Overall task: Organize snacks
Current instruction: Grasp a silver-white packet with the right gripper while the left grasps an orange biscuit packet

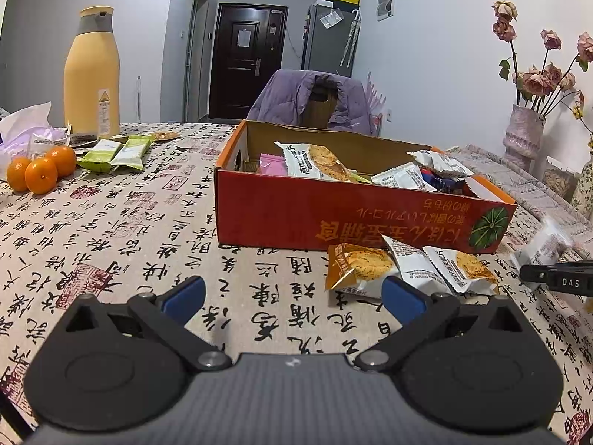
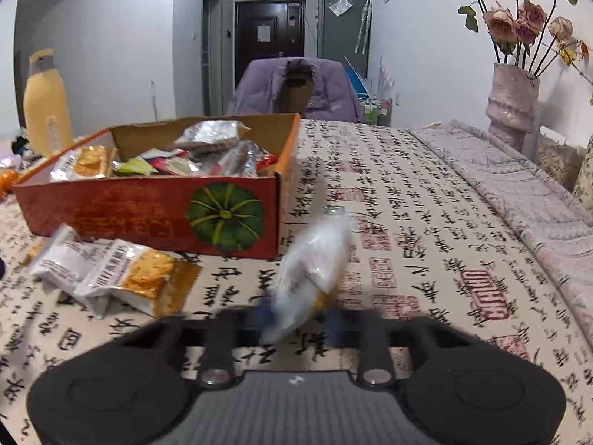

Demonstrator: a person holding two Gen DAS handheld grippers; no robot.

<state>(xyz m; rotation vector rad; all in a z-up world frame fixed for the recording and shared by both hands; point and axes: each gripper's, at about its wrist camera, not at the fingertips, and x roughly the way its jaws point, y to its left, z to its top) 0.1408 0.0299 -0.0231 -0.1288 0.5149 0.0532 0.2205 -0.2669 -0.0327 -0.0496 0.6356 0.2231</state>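
Right wrist — right gripper (image 2: 296,320) clamping snack packet (image 2: 315,256)

A tall yellow flask (image 1: 92,74) with a grey collar is stood upright at the far left of the table, which is covered by a cloth printed with calligraphy (image 1: 122,230). Three small oranges (image 1: 40,172) are grouped near the flask, beside crumpled white paper (image 1: 26,118). A pale vase (image 1: 523,131) of dried roses (image 1: 537,78) is placed at the right. A purple jacket (image 1: 289,96) is draped over a chair behind. A dark door (image 1: 246,61) and a grey fridge (image 1: 330,39) are seen beyond.
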